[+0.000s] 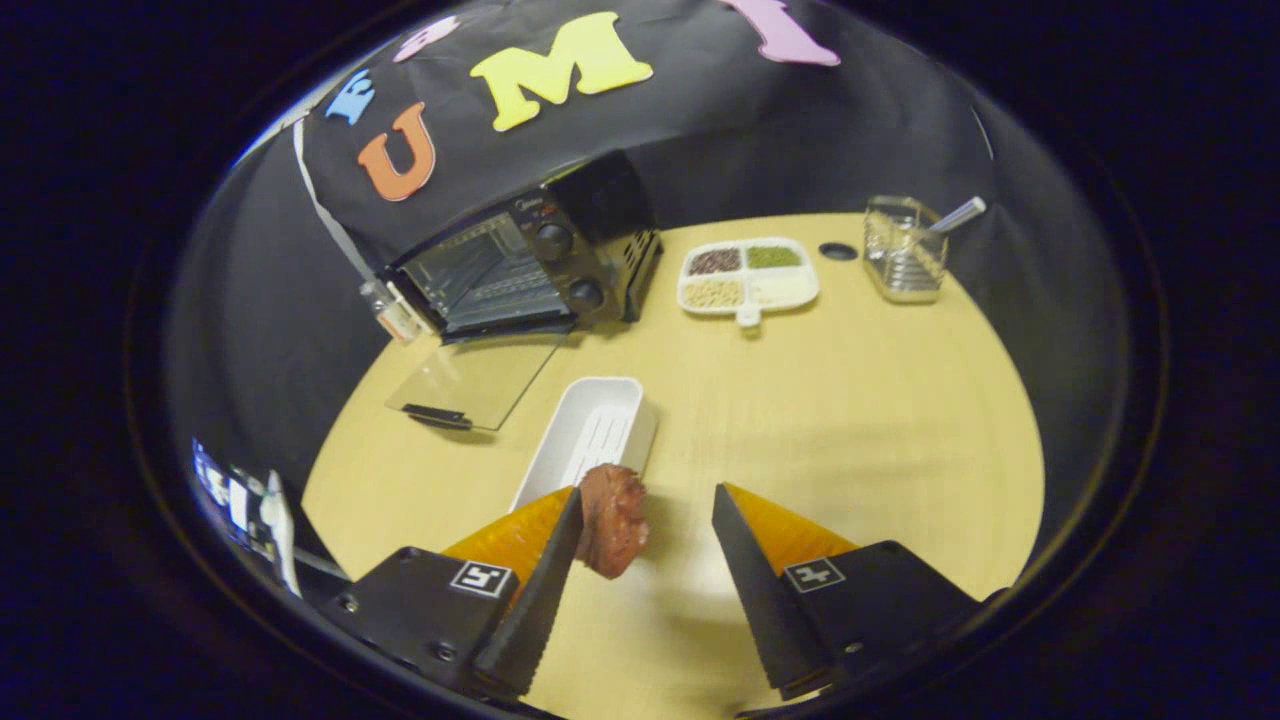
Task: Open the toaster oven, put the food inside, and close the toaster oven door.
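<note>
The black toaster oven [520, 265] stands at the table's far left with its glass door [470, 385] folded down flat onto the table, so the wire rack inside shows. A reddish-brown piece of food [612, 520] sits against the inner side of the left finger, near its tip. My gripper [650, 490] is open; a wide gap separates the food from the right finger. A white oblong tray [590, 430], nothing in it, lies just ahead of the left finger, between the gripper and the oven door.
Right of the oven lies a white divided dish [748, 275] with several kinds of beans. Behind it are a small black disc [838, 251] and a metal wire holder [905, 250] with a utensil handle sticking out. Bare wooden table [850, 420] stretches ahead on the right.
</note>
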Motion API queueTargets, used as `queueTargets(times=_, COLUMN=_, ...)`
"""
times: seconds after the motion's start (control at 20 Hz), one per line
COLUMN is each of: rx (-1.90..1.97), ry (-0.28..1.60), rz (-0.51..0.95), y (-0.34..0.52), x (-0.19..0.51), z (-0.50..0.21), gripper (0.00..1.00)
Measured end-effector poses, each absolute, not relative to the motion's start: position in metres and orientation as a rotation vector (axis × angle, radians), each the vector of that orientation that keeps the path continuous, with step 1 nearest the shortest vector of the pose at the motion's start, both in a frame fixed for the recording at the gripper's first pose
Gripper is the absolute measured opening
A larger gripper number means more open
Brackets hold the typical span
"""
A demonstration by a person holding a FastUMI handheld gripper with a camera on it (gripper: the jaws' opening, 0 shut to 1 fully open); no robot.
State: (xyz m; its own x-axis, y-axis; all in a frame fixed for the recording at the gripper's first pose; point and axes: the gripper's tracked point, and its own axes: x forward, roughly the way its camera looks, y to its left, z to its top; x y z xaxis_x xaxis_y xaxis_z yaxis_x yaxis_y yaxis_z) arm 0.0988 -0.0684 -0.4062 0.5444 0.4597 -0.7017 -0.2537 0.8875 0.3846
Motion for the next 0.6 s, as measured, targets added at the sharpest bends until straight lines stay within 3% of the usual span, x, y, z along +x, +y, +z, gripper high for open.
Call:
queueTargets(times=0.05, rx=0.287, ry=0.938, rz=0.449, y=-0.065, x=0.097, z=-0.409, gripper=0.81)
queueTargets(times=0.2, rx=0.395, ry=0.984, rz=0.510, y=-0.061, x=0.098, z=-0.411, gripper=0.56)
queueTargets(times=0.3, rx=0.475, ry=1.022, rz=0.532, y=-0.054, x=0.097, z=-0.412, gripper=0.34)
queueTargets(times=0.6, rx=0.576, ry=1.051, rz=0.540, y=-0.057, x=0.101, z=-0.407, gripper=0.17)
